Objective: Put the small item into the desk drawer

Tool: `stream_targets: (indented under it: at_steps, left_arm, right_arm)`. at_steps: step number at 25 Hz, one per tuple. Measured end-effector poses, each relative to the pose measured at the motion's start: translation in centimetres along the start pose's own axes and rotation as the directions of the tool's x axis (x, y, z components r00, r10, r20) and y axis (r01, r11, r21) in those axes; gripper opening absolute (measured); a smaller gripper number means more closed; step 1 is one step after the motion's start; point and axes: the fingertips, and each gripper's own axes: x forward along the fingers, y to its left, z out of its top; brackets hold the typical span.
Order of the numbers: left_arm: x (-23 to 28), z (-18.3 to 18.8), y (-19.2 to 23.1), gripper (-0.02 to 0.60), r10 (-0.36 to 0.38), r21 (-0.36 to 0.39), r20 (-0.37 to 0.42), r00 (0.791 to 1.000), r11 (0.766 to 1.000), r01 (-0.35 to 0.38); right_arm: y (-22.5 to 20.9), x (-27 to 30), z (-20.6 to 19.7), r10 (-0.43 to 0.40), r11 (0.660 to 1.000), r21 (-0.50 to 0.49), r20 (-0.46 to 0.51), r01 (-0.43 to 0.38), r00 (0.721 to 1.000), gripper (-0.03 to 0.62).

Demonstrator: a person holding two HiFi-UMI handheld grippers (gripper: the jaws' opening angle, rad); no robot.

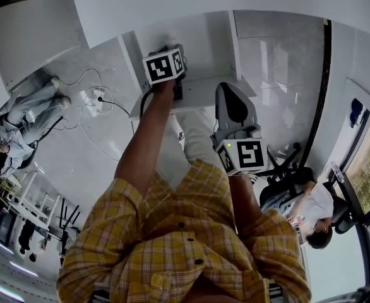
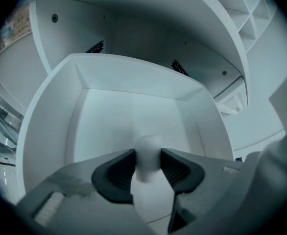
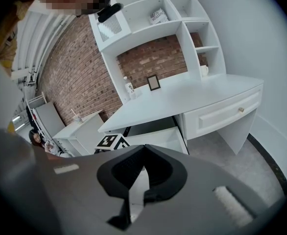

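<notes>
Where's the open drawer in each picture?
Head view: the open white desk drawer is upper middle, under the left gripper's marker cube.
Left gripper view: it fills the middle, behind the small white item held between the fingers.
Right gripper view: centre, under the desktop.
Shared landmark: that cube, in head and right gripper views.

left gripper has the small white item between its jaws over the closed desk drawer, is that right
Not quite: the drawer is open, not closed. The left gripper view shows the left gripper with the small white item between its jaws, over the pulled-out drawer's inside.
</notes>
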Motion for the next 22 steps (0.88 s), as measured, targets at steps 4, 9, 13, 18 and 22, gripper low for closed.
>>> stream_targets:
  at_steps: [4, 9, 13, 18, 22]
  left_arm:
    - [0.4, 0.1, 0.3, 0.175, -0.012, -0.027, 0.007, 1.0, 1.0, 0.012]
    - [0.2, 0.1, 0.4, 0.199, -0.033, -0.041, 0.007, 0.999, 0.999, 0.033]
    - [-0.8, 0.9, 0.3, 0.199, -0.035, -0.033, 0.025, 0.999, 0.999, 0.036]
    - [-3.7, 1.3, -0.3, 0.199, -0.033, 0.005, 0.056, 0.998, 0.999, 0.032]
    - [-6.5, 1.8, -0.9, 0.199, -0.034, 0.031, 0.093, 0.995, 0.999, 0.031]
  right_arm:
    - [-0.1, -0.1, -0.1, -0.006, 1.0, -0.003, 0.001, 0.006, 1.0, -0.002]
    - [0.2, -0.6, -0.2, 0.01, 1.0, 0.001, -0.009, -0.01, 1.0, -0.002]
    - [0.6, -0.7, 0.1, 0.007, 1.0, 0.001, -0.005, -0.007, 1.0, -0.002]
    - [1.4, -1.6, 1.0, -0.003, 1.0, -0.005, -0.01, 0.003, 1.0, -0.002]
    - [2.5, -2.1, 2.4, 0.007, 1.0, -0.012, 0.003, -0.007, 1.0, -0.002]
